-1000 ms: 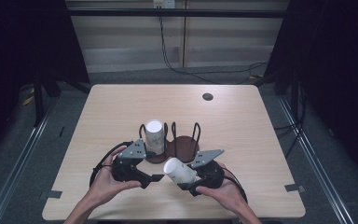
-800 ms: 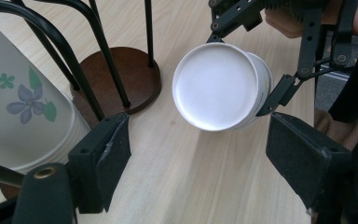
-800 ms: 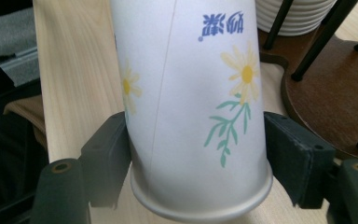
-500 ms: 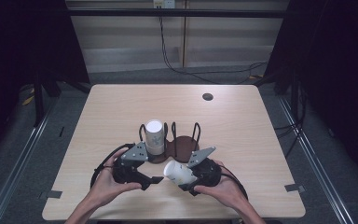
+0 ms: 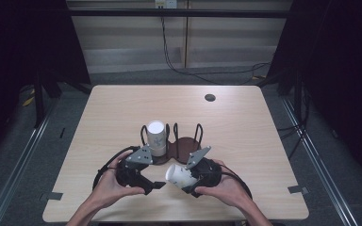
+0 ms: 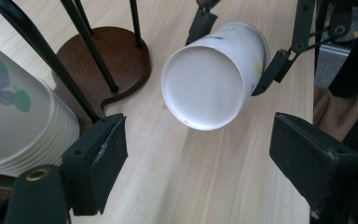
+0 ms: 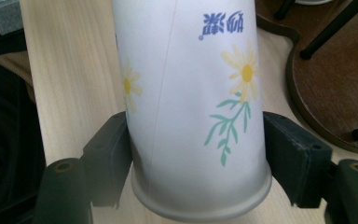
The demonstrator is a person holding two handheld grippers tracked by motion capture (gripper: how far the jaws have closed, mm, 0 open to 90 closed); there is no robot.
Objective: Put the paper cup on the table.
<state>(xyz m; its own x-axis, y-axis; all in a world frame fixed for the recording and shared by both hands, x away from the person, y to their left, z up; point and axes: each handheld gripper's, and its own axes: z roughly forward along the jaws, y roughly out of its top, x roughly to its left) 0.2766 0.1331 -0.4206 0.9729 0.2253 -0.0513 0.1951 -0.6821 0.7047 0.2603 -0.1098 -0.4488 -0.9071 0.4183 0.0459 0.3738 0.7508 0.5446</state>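
- Right gripper (image 5: 188, 176): I have its jaws clamped on a paper cup (image 5: 179, 175), held sideways above the table, base toward my left gripper (image 5: 156, 184).
- Left gripper: jaws just widened, nothing between them, ready to take the base.
- Cup stack (image 5: 156, 137): upright in rack (image 5: 184, 146).

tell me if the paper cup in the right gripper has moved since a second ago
Yes, slightly. The paper cup in the right gripper has edged down-frame toward the near table edge, away from the wooden cup rack.

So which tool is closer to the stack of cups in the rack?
Left. The left tool sits just in front of the stack of cups, jaws open and empty. The right tool is farther off to the side, gripping a single cup.
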